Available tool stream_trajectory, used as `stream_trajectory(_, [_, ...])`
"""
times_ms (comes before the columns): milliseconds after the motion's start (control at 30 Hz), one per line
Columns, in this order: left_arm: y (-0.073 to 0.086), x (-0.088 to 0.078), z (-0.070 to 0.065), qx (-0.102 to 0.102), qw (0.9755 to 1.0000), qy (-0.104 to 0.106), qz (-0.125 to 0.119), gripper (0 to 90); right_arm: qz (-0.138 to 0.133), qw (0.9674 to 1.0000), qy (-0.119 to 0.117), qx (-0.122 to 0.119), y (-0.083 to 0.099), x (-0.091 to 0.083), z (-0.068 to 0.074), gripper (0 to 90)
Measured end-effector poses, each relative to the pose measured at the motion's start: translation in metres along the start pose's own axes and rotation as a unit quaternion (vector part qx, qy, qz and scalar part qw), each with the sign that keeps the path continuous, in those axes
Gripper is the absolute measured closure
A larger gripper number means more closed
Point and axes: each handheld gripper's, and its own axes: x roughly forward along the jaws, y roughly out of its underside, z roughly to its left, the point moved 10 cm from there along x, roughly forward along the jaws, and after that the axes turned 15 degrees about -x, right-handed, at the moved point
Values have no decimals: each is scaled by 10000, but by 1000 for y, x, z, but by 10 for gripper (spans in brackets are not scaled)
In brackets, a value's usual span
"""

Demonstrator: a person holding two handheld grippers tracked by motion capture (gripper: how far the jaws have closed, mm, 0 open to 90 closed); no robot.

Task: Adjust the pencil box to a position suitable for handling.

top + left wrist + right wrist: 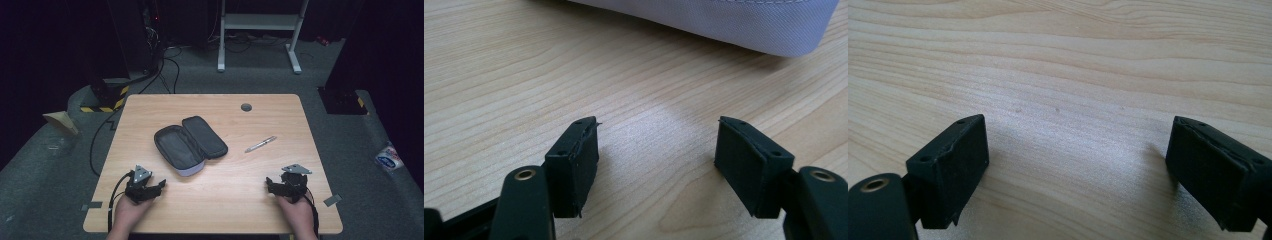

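Both claws, left (161,184) and right (268,183), spread apart on table (240,200), pencil case (190,144) unzipped, nothing visible inside, pen (260,144) beside it

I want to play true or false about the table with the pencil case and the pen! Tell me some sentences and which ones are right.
1. The pencil case lies open on the table. True.
2. The pen is inside the pencil case. False: it lies on the bare wood to the right of the case, apart from it.
3. The left gripper holds nothing. True: its fingers stand apart over bare wood.
4. The right gripper is squeezing the pen. False: its fingers stand apart with nothing between them, and the pen lies farther up the table.
5. The pencil case is closer to the right gripper than to the left one. False: it lies nearer the left gripper.
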Motion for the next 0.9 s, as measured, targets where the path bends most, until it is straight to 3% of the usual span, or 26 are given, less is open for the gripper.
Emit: stream_trajectory(900, [0, 0, 1, -40, 10000, 10, -19, 353, -24, 10000, -55, -61, 1, -2, 2, 104])
